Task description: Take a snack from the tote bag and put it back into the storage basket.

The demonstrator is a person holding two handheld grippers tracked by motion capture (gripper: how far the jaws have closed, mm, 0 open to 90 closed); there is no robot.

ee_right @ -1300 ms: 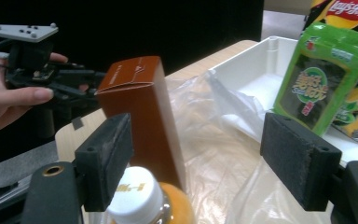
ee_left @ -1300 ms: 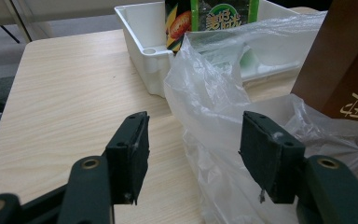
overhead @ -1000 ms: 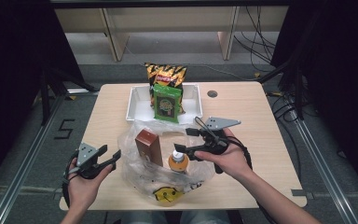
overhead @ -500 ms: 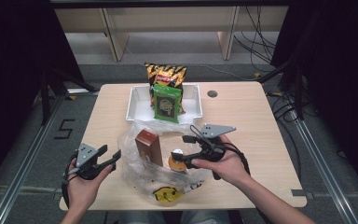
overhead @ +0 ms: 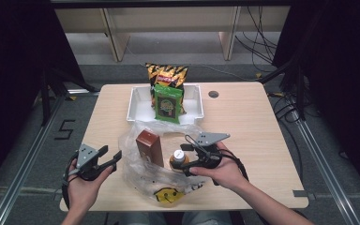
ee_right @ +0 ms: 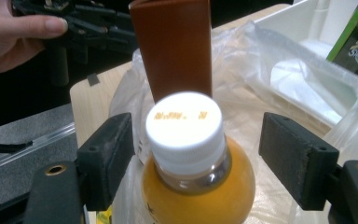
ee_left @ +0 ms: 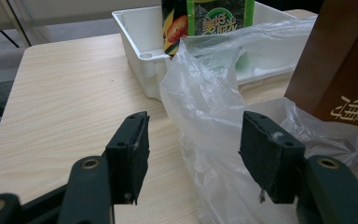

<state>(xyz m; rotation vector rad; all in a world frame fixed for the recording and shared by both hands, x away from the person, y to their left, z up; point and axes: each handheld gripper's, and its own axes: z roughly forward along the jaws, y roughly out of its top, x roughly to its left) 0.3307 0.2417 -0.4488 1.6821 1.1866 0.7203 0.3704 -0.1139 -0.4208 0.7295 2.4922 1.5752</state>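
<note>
Up in the high view, the right gripper [overhead: 186,161] sits at the white cap of an orange juice bottle [overhead: 178,160], which stands upright on a crumpled clear plastic bag [overhead: 155,174] spread over the near middle of the wooden table [overhead: 253,126]. Just to the left of the bottle, also on the bag, stands a tall brown carton [overhead: 150,147]. The left gripper [overhead: 114,158] hovers at the bag's left edge, held in a hand near the table's near left corner, its jaws apart with nothing between them. Farther back, a white tray [overhead: 138,105] holds a green snack packet [overhead: 167,103] upright, with a black-and-yellow chip bag [overhead: 167,75] standing behind it at the tray's far rim. Next, the left gripper view looks along the two black jaws of the left gripper [ee_left: 193,144], which stand well apart; a fold of the plastic bag [ee_left: 205,93] rises in the gap beyond them, not pressed by either pad, and the carton [ee_left: 340,70] stands at the right, with the tray [ee_left: 144,42] and the green packet [ee_left: 219,16] behind. Lastly, the right gripper view shows the right gripper [ee_right: 198,149] with one jaw on each side of the juice bottle [ee_right: 191,186]; the left pad lies very close to the white cap while the right pad stands clearly off it, so the jaws are apart and not clamped. The carton [ee_right: 175,51] rises right behind the cap, and the other hand with the left gripper [ee_right: 107,35] shows at the upper left.
</note>
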